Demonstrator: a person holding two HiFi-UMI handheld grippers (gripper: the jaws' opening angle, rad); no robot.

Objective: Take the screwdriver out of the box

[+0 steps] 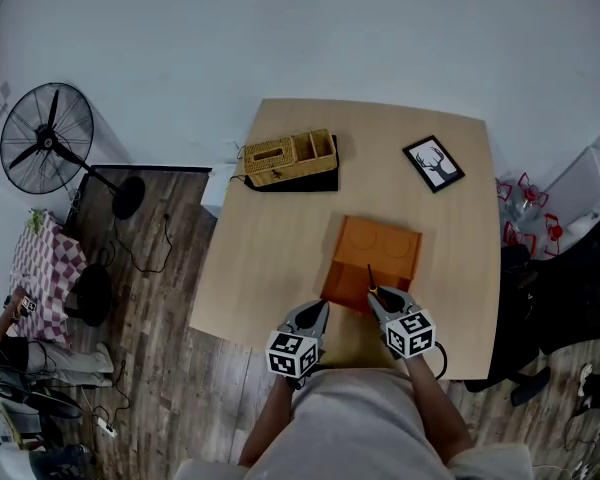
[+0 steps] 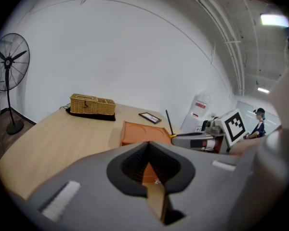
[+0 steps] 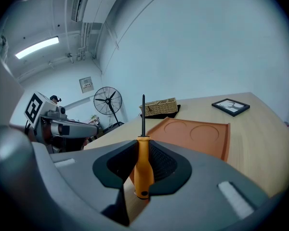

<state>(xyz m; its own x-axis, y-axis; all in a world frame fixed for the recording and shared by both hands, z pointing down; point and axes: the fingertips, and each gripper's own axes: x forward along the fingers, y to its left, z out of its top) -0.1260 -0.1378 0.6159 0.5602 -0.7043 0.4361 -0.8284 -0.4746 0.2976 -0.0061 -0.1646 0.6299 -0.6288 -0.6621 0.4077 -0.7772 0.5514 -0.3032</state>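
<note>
An orange box [image 1: 375, 258] lies open and flat on the wooden table [image 1: 270, 258], just beyond both grippers. My right gripper [image 1: 378, 298] is at the box's near edge, shut on a screwdriver [image 3: 142, 170] with an orange handle. The black shaft points upward above the jaws, and the screwdriver [image 1: 371, 274] shows as a thin dark line over the box in the head view. My left gripper [image 1: 318, 313] is beside it at the left, near the table's front edge. Its jaws meet with nothing between them. In the left gripper view the right gripper [image 2: 183, 136] holds the screwdriver [image 2: 169, 123] upright.
A wicker basket [image 1: 290, 156] on a black mat stands at the table's far left. A framed deer picture [image 1: 433, 163] lies at the far right. A standing fan [image 1: 48, 138] is on the floor at the left, and a person [image 1: 20, 353] sits beyond it.
</note>
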